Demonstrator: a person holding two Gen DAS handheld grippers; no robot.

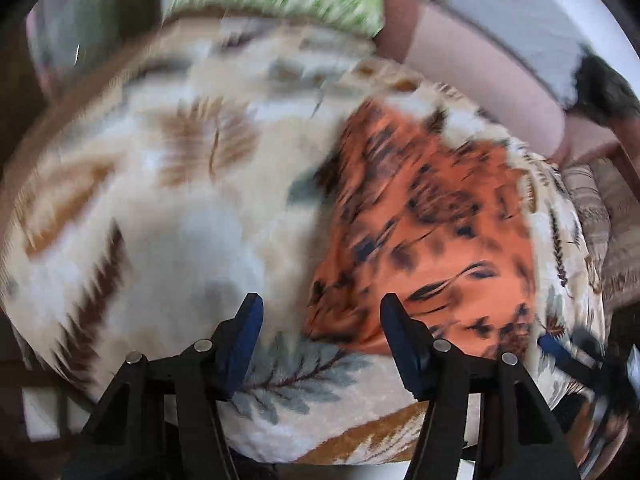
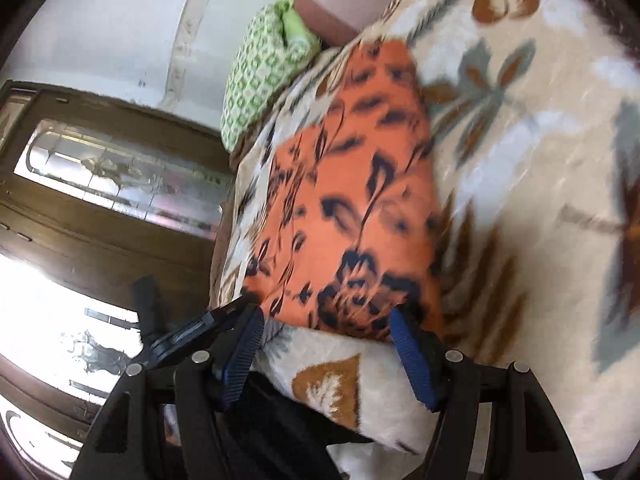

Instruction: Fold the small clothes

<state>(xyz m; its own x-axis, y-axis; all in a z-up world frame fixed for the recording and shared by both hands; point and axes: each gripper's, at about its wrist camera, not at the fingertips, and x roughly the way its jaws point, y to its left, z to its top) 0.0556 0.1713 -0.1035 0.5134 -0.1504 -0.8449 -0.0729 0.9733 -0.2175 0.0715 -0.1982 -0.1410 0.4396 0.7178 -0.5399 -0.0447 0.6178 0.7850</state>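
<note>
Left wrist view shows the left tool (image 1: 320, 312) released above an orange patterned garment (image 1: 424, 232) on a leaf-print blanket (image 1: 160, 200), the right tool (image 2: 328, 324) likewise spread, no readable writing.

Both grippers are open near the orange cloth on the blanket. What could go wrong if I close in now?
1. The orange patterned cloth lies flat on the fluffy leaf-print blanket; the open left gripper or right gripper may pinch blanket pile along with it.
2. Both views are motion-blurred, so the cloth's near edge is hard to judge and a grab could miss it.
</note>
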